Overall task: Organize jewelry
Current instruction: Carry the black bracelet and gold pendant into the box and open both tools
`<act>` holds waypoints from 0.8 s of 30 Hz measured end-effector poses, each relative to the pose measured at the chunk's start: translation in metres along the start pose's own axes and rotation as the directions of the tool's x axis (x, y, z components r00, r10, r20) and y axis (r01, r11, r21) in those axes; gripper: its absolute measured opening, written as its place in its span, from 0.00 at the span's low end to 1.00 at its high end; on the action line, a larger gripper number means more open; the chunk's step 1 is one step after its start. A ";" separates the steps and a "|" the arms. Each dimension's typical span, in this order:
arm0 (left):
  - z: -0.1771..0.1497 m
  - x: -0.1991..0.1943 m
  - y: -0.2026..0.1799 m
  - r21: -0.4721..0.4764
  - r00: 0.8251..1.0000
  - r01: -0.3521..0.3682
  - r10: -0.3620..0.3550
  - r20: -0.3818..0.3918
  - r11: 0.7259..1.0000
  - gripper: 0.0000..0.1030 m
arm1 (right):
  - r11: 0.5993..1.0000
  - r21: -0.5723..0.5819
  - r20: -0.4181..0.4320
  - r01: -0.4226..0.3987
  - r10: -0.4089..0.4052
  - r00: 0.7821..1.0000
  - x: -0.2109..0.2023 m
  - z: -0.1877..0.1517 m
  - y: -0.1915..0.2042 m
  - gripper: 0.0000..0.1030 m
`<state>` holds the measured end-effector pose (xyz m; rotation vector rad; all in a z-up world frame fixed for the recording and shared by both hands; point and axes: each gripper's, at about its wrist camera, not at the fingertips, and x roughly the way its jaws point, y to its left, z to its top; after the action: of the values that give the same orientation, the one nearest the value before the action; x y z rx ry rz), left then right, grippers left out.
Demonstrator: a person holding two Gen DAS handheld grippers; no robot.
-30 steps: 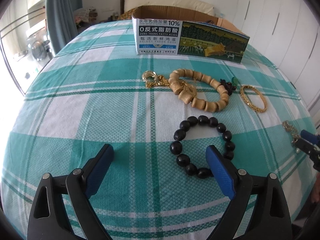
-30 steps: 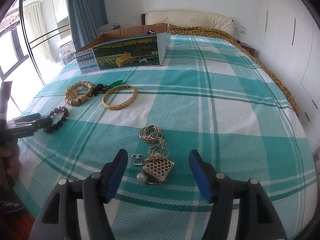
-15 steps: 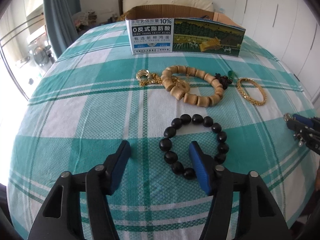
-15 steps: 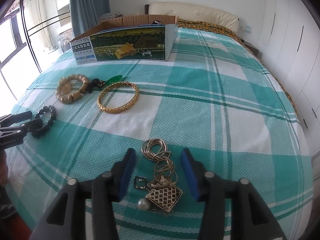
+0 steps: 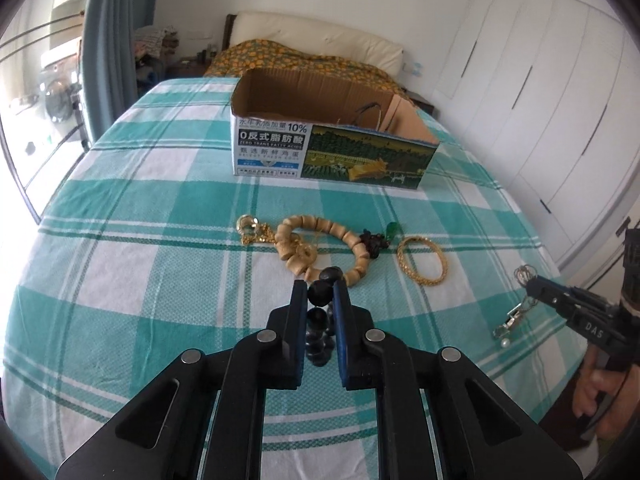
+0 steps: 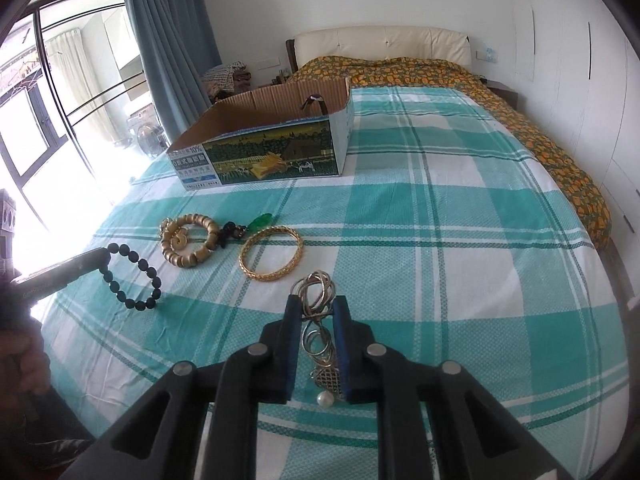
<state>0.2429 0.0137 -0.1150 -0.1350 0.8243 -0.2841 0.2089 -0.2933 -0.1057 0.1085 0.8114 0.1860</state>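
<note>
left gripper (image 5: pixel 321 294) clamped on one bead of the black bead bracelet (image 6: pixel 134 276), which dangles limp above the bed, while right gripper (image 6: pixel 316 312) is closing on the silver chain (image 6: pixel 317 334), light, slinky, likely to slip unless pinched at the links.

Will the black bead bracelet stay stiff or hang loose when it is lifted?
The bracelet probably hangs loose: beads droop below the left gripper. Round beads look smooth, so it may slip or swing.
</note>
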 end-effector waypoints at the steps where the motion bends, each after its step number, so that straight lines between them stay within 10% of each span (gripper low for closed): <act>1: 0.005 -0.004 -0.001 0.000 1.000 0.006 -0.006 0.009 1.000 0.11 | 1.000 0.002 0.012 -0.010 0.010 1.000 -0.004 0.004 0.002 0.16; 24: 0.141 -0.029 -0.007 0.040 0.984 0.128 -0.132 0.119 0.991 0.11 | 0.981 -0.114 0.158 -0.155 0.172 0.972 -0.029 0.145 0.054 0.16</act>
<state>0.3272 0.0170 0.0024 -0.1748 0.6913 -0.4083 0.2881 -0.2504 0.0233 0.0945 0.6246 0.3684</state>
